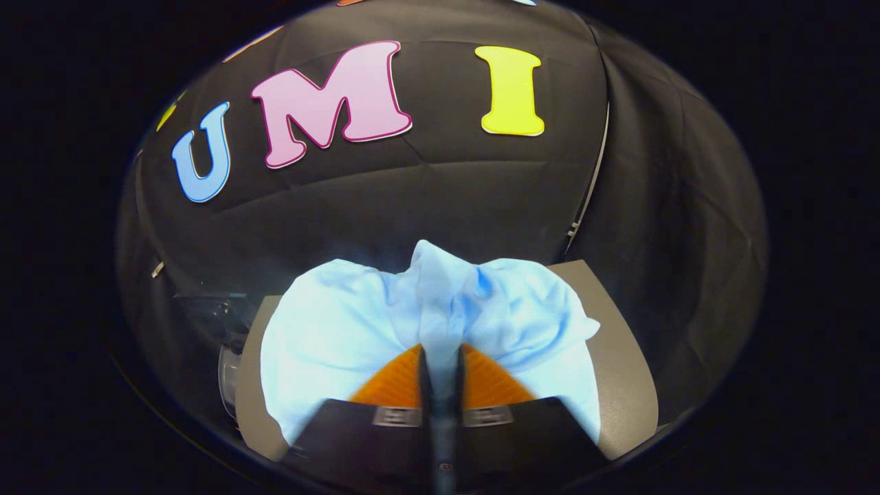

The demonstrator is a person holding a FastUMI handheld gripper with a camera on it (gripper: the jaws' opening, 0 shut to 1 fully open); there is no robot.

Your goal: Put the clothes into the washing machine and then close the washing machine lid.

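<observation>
Gripper view: gripper (pixel 440 357) fingers clamped on pale blue garment (pixel 344 323); cloth bunched above grey surface (pixel 619 371).

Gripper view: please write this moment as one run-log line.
tongs: shut on light blue cloth garment | garment: bunched between fingers, over grey surface | lid: not judged

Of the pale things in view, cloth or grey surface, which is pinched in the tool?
The light blue cloth: a fold rises between the tool fingers, closed on it. The grey surface lies beneath.
</observation>
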